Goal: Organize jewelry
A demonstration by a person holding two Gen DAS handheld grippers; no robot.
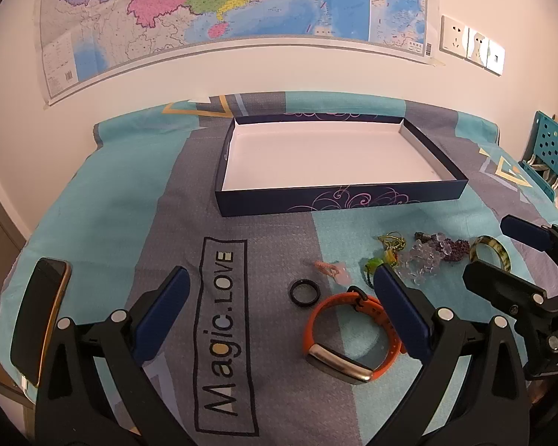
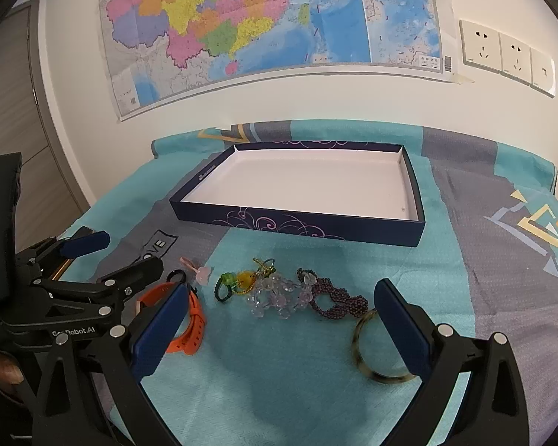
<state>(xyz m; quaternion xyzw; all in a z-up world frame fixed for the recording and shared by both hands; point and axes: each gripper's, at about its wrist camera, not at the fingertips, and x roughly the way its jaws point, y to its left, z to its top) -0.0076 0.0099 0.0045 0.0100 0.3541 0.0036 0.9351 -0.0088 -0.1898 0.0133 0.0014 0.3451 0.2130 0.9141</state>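
From my left cam the navy box [image 1: 338, 199] sits at 12 o'clock, nothing in it. My left gripper [image 1: 282, 312] is spread wide, holding nothing, with the orange band [image 1: 348, 338] and black ring [image 1: 304, 291] between its fingers. My right gripper [image 2: 282, 329] is wide open too, the jewelry pile [image 2: 290, 291] at its 12 and the bangle [image 2: 372, 349] at its 3 o'clock.

the bed cover [image 1: 93, 223] carries a boxed "magic.love" print [image 1: 222, 334]; the left hand-held gripper [image 2: 126, 256] body reads "genrobot.ai", its first letters partly hidden.
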